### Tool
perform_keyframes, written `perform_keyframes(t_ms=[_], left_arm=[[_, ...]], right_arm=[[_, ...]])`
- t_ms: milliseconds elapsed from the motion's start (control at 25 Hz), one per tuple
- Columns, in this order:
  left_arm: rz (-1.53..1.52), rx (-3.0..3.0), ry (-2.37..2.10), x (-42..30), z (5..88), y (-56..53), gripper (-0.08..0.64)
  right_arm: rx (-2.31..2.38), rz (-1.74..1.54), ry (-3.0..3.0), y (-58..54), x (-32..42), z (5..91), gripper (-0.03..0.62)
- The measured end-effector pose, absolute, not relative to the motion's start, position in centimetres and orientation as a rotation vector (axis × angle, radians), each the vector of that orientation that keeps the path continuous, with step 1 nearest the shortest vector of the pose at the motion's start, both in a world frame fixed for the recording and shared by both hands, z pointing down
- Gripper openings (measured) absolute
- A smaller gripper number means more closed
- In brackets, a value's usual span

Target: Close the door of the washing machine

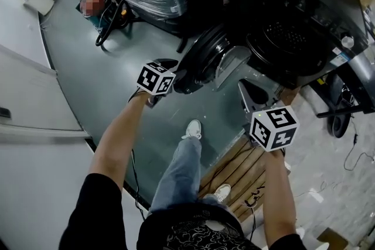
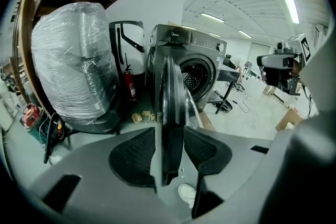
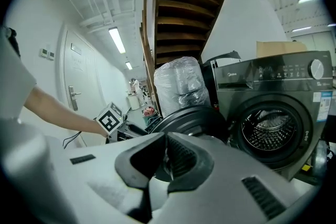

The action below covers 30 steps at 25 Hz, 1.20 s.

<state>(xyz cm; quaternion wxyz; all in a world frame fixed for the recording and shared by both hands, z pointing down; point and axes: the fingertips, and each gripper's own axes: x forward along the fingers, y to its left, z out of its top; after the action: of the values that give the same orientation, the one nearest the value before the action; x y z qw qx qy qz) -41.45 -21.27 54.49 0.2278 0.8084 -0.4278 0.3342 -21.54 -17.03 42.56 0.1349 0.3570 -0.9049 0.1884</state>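
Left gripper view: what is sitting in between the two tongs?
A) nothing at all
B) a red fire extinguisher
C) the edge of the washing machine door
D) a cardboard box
C: the dark rim of the open door runs straight down the gap of the left tongs, with one black pad on each side of it.

- Head view: high above, facing steeply down over both arms (image 1: 117, 143). The left gripper (image 1: 171, 67) and right gripper (image 1: 253, 96) sit below it, with the washing machine (image 1: 304, 32) beyond their fingertips.
- Left gripper view: very close. The door (image 2: 169, 113) stands edge-on between its fingers (image 2: 131, 157), with the drum (image 2: 197, 76) past them.
- Right gripper view: farther back, apparently near level, with the machine front beyond its fingertips.
- All three views share the door and machine.
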Motion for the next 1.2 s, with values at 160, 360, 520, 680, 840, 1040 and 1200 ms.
perform_keyframes(t_ms=[160, 360, 520, 680, 840, 1040, 1200], left_arm=[[0.978, 2.218, -1.144, -41.6, 56.0, -22.0, 0.178], [1.023, 2.231, -1.139, -41.4, 56.4, -22.3, 0.086], [1.013, 2.207, -1.146, -41.3, 56.3, -22.1, 0.084], [1.006, 2.196, -1.129, -40.1, 56.3, -21.3, 0.083], [0.962, 2.181, -1.145, -38.3, 56.3, -20.5, 0.083], [0.923, 2.145, -1.191, -36.5, 56.3, -19.6, 0.084], [0.887, 2.130, -1.191, -34.5, 56.3, -18.9, 0.088]], right_arm=[[1.042, 0.568, -2.596, -17.5, -21.2, 43.9, 0.024], [1.071, 0.589, -2.571, -17.7, -20.1, 44.6, 0.023], [1.090, 0.602, -2.564, -17.5, -19.2, 44.7, 0.023], [1.104, 0.614, -2.554, -16.8, -18.0, 44.7, 0.023], [1.116, 0.623, -2.549, -16.1, -16.7, 44.6, 0.023], [1.131, 0.639, -2.542, -15.1, -14.9, 44.7, 0.023], [1.166, 0.667, -2.527, -14.3, -12.8, 44.9, 0.023]])
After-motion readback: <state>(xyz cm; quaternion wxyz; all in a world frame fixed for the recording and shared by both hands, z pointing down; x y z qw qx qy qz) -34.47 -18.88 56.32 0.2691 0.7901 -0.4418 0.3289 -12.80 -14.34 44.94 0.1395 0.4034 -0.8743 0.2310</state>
